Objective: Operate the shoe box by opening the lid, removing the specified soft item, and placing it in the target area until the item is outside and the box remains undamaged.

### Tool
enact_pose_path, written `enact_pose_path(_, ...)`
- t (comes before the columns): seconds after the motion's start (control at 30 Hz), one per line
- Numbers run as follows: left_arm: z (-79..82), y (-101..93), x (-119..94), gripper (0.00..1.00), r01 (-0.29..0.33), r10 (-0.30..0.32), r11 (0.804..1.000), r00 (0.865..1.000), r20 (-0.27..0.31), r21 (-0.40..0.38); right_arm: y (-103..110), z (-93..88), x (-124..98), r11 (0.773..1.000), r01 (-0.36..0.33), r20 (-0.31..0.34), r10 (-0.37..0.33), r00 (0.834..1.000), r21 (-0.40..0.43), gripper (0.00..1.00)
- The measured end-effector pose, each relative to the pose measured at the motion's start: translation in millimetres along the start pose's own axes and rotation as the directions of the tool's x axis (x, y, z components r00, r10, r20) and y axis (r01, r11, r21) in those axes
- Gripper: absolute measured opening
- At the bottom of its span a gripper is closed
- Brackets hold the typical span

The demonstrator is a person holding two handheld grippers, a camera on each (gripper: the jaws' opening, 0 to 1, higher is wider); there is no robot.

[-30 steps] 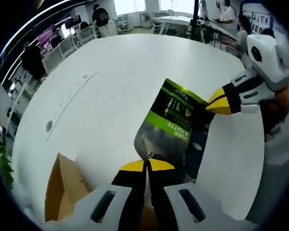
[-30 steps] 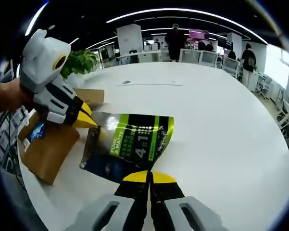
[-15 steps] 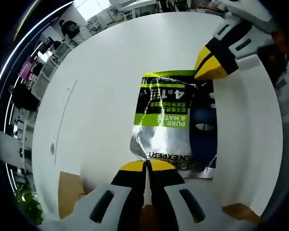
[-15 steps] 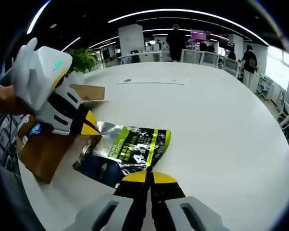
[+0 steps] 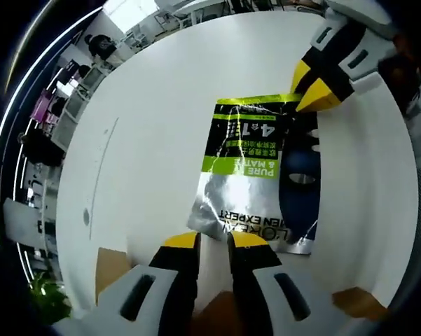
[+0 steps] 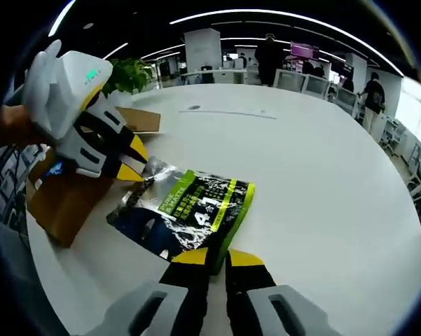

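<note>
We are watching the white table point(image 6: 322, 175) carrying the brown shoe box point(image 6: 66, 199), with the green foil pouch point(image 6: 185, 217) lying flat beside it (outside), while left gripper point(image 5: 211, 240) and right gripper point(image 6: 218, 256) are both hovering parted, gripping nothing.

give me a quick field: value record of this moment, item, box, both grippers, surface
item: green, silver and blue foil pouch, lying flat on the table, outside the box
box: brown cardboard shoe box, open, beside the pouch
left gripper: jaws parted, at one end of the pouch, not clamping it
right gripper: jaws slightly parted, at the opposite end of the pouch
surface: round white table
background: office with desks and people standing far off
</note>
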State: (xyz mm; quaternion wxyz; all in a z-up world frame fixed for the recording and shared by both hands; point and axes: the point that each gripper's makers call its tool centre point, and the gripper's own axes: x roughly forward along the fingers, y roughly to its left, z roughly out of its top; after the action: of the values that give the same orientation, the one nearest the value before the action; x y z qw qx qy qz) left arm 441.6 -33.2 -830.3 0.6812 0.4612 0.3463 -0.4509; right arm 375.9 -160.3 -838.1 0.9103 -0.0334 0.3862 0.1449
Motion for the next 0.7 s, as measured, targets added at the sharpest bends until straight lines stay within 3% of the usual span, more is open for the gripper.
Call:
enact_pose_path(0.27, 19.5, -8.7, -19.9, 0.18, 0.037, -0.025, 0.992, 0.994, 0.108, -0.117, -1.8, -0.5, -9.0, 1.0, 0.002, 0.007, -0.002, 1.0, -0.029, 0.15)
enact_pose_path(0.6, 29.6, -14.0, -46.3, 0.27, 0.076, -0.033, 0.974, 0.979, 0.2, -0.212, 3.3, 17.8, -30.2, 0.999, -0.01, 0.047, 0.012, 0.999, -0.052, 0.24)
enact_pose_path(0.7, 30.5, -13.4, -56.3, 0.29, 0.087, -0.027, 0.961, 0.974, 0.226, -0.262, 7.2, 23.7, -36.3, 0.999, -0.019, 0.057, 0.021, 0.998, -0.04, 0.26)
